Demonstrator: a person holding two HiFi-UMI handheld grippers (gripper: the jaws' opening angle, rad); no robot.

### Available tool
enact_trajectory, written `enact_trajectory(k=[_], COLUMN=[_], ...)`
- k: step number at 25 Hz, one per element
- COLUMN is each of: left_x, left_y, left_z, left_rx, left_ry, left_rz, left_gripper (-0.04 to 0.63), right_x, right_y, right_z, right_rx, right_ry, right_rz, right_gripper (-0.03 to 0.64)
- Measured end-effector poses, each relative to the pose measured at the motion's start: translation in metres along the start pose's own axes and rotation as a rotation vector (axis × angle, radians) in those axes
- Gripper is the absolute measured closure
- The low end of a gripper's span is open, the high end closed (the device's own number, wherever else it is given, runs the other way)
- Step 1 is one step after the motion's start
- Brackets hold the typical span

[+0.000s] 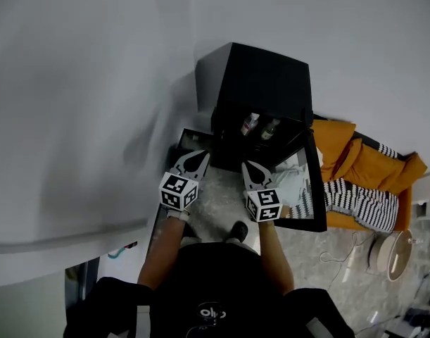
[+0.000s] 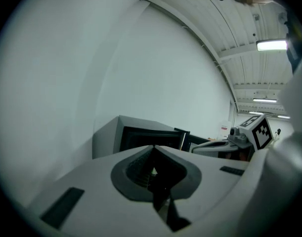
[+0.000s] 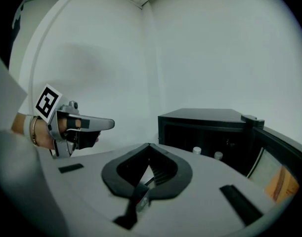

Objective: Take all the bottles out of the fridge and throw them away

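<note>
Nearest, the left gripper (image 1: 198,155) and right gripper (image 1: 250,166) are held side by side, each with its jaws closed on nothing. Beyond them at twelve o'clock the black fridge (image 1: 257,76) stands open, its door (image 1: 304,225) swung toward four o'clock. Two bottles (image 1: 250,124) stand side by side inside.

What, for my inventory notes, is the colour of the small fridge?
The fridge is black; the head view shows it best.
</note>
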State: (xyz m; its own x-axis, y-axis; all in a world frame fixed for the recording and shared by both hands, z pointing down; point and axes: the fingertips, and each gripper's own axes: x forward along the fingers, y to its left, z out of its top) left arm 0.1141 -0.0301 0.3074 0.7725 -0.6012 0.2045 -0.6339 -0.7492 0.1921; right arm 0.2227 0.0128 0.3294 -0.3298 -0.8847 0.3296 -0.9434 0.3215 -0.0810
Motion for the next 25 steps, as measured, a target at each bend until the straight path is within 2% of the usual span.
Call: enact_trajectory(k=[5, 8, 14, 25], left_x=[0.014, 0.022, 0.030, 0.034], left_y=[-0.024, -0.035, -0.050, -0.069], left_z=[0.002, 0.007, 0.015, 0.007], left_rx=[-0.026, -0.014, 0.004, 0.004], left_ry=[-0.003, -0.007, -0.019, -0.018], left_rz=[-0.001, -0.006, -0.020, -0.046], left_gripper=[0.594, 0.594, 0.594, 0.594], right_x=[-0.026, -0.036, -0.049, -0.067], right_y=[-0.033, -0.043, -0.046, -0.057], right_z=[0.007, 0.008, 0.009, -0.004], right_rx=[-0.018, -0.029, -0.049, -0.042], right_ry=[-0.016, -0.017, -0.029, -0.025], right_rz=[-0.016, -0.015, -0.003, -0.034], right_gripper=[0.609, 0.609, 0.609, 0.609])
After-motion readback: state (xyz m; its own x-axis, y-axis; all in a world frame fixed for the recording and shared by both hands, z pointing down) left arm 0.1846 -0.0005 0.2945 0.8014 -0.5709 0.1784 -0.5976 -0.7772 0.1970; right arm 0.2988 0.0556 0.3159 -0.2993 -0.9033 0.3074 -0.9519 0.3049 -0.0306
